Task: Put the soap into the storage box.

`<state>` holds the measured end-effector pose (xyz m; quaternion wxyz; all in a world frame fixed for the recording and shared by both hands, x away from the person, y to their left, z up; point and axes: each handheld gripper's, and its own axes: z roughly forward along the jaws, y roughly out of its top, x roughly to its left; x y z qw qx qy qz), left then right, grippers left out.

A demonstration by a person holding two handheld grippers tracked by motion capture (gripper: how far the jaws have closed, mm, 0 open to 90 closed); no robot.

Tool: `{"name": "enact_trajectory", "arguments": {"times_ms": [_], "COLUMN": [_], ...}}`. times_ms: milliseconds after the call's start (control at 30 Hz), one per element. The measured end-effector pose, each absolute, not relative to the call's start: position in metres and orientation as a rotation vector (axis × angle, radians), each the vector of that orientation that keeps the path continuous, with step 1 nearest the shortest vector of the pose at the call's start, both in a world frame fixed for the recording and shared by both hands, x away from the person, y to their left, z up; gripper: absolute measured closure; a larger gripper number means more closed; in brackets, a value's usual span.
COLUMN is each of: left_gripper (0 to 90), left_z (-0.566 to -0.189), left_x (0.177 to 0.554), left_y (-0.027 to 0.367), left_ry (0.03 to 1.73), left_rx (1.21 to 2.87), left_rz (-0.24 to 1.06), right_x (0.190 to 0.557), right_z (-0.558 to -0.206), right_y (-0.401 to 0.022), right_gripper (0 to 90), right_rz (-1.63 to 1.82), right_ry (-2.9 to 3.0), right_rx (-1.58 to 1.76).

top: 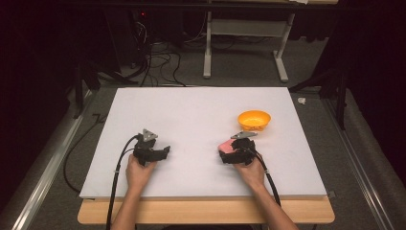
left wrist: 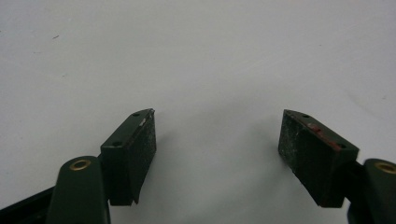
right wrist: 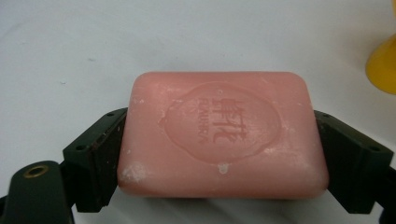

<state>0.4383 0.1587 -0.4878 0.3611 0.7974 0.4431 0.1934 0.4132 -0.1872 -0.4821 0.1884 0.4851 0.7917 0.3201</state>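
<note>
**Soap bar clamped in right gripper, left gripper idle**

Right gripper [right wrist: 219, 149]: jaws stand wide, one pad pressed against each short end of the pink soap bar [right wrist: 223, 133]. The bar spans the whole gap between them, stamped face up, lying flat over the white table [top: 191, 110]. In the high view the soap [top: 226, 145] pokes out just ahead of this gripper [top: 229, 152]. Orange bowl [top: 254, 120] sits near, ahead and slightly right of the jaws; its yellow edge [right wrist: 384, 65] shows beyond the right-hand jaw.

Left gripper [left wrist: 217, 135]: jaws spread apart, bare table between them. It rests well apart from the soap, level with the other gripper [top: 160, 152].
</note>
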Motion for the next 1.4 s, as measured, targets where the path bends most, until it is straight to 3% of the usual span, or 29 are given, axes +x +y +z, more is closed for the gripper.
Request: {"name": "enact_trajectory", "arguments": {"times_ms": [1400], "left_gripper": [28.1], "left_z": [-0.488], "left_x": [0.438], "left_y": [0.159], "left_ry": [1.142], "left_rx": [2.055], "left_rz": [0.498], "right_x": [0.4], "right_z": [-0.465], "right_y": [-0.206], "right_gripper": [13.8], "right_rz": [0.98], "right_ry": [2.222], "right_rx": [1.372]}}
